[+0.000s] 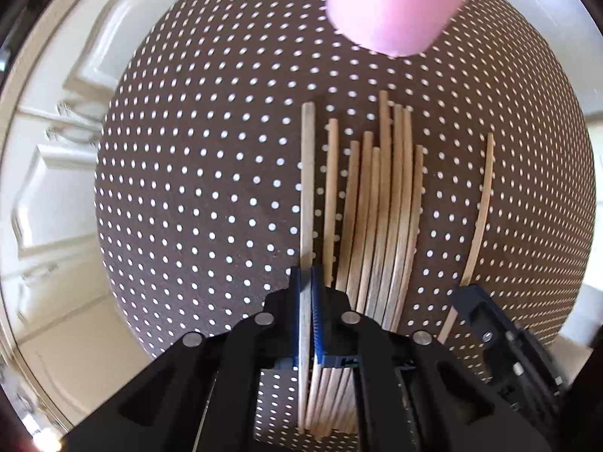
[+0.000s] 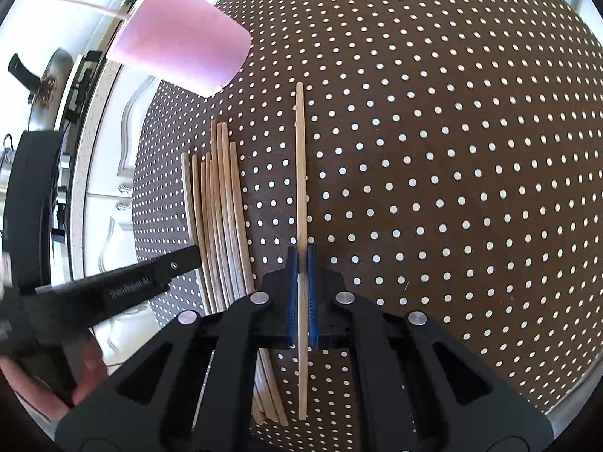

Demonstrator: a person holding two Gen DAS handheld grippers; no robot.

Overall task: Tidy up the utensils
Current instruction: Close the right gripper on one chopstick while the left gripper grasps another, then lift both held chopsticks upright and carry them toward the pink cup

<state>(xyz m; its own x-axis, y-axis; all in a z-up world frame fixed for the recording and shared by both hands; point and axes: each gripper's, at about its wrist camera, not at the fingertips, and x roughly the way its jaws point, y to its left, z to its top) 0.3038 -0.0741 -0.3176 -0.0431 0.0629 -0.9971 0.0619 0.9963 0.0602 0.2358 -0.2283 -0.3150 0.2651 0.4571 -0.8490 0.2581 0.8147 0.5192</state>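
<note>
Several wooden chopsticks (image 1: 380, 218) lie side by side on a brown table with white dots (image 1: 188, 196). My left gripper (image 1: 307, 275) is shut on one chopstick (image 1: 307, 180) at the left of the bundle. My right gripper (image 2: 301, 254) is shut on a single chopstick (image 2: 300, 173) that lies apart to the right of the bundle (image 2: 218, 226). A pink cup (image 1: 392, 3) stands beyond the chopsticks; in the right wrist view the cup (image 2: 181, 49) holds at least one chopstick.
White cabinets (image 1: 52, 173) lie past the table's left edge. In the right wrist view a kitchen counter with a pan (image 2: 49, 83) is at far left. The right gripper's body (image 1: 501, 335) shows in the left wrist view, and the left gripper's finger (image 2: 143, 282) in the right.
</note>
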